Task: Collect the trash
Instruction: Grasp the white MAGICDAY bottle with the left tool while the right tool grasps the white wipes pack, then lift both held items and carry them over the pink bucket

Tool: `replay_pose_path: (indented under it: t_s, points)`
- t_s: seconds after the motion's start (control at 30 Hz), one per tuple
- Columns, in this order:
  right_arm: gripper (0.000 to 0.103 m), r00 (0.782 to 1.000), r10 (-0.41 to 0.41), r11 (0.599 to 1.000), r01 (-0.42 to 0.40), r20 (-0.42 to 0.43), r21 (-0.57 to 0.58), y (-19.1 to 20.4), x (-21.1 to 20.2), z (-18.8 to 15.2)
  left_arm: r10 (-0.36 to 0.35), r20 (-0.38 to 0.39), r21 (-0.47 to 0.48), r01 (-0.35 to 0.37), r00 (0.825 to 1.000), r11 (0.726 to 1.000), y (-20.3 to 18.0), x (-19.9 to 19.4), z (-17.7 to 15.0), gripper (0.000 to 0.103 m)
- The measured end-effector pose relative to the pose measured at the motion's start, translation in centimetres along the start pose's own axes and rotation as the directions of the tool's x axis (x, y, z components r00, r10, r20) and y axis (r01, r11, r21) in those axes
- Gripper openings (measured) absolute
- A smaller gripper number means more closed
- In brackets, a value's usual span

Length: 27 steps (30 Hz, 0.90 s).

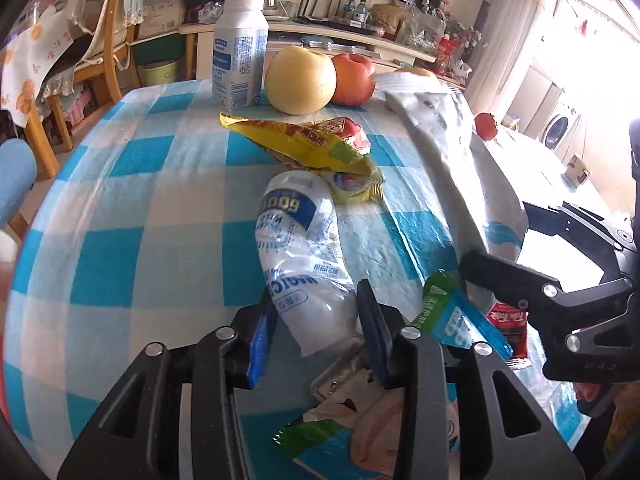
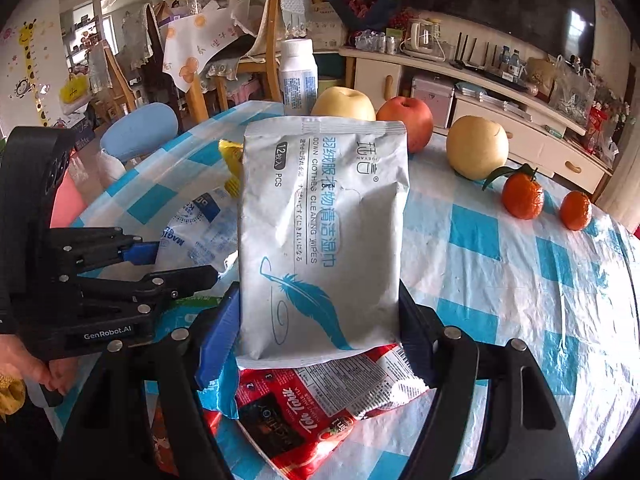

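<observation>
A blue-and-white checked tabletop (image 1: 120, 208) in a cluttered living room carries fruit, a bottle and wrappers. The left gripper (image 1: 316, 320) has its jaws clenched on the near end of a crumpled white plastic bag (image 1: 298, 240), whose long axis runs away from the jaws toward the far side. The right gripper (image 2: 320, 320) grips a wipes packet (image 2: 320, 236) by its near end, upright, just right of the bag.
</observation>
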State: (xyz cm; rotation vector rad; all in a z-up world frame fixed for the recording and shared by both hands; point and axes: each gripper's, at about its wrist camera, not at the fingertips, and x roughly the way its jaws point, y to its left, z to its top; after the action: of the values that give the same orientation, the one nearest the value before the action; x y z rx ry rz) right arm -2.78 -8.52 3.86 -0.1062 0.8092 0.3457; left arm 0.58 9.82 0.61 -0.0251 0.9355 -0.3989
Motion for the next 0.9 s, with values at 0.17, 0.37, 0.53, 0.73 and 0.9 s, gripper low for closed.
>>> replay_pose_path:
  t_s: [0.17,0.37,0.53,0.73,0.9]
  points:
    - [0.072,0.999,-0.021,0.998,0.019,0.032,0.061,-0.6,-1.4,-0.8,-0.018,0.009,-0.056,0.018,1.000,0.998,0.3,-0.8,-1.1,0.034]
    - [0.072,0.996,-0.033,0.994,0.023,0.089,0.107,-0.4,-3.7,-1.3,-0.025,0.023,-0.108,0.028,0.999,0.994,1.2,-1.6,-1.9,0.033]
    - [0.072,0.993,-0.026,0.994,0.013,0.114,0.110,0.1,-5.1,-1.5,-0.023,0.048,-0.133,0.030,0.999,0.991,1.6,-2.9,-2.6,0.032]
    - [0.072,0.992,-0.014,0.995,0.001,0.128,0.099,1.6,-6.4,-2.0,-0.021,0.089,-0.160,0.035,0.996,0.986,2.7,-5.0,-2.9,0.031]
    - [0.072,0.994,-0.003,0.997,-0.006,0.113,0.081,3.2,-6.6,-2.2,-0.008,0.127,-0.172,0.030,0.992,0.985,3.7,-6.8,-2.8,0.031]
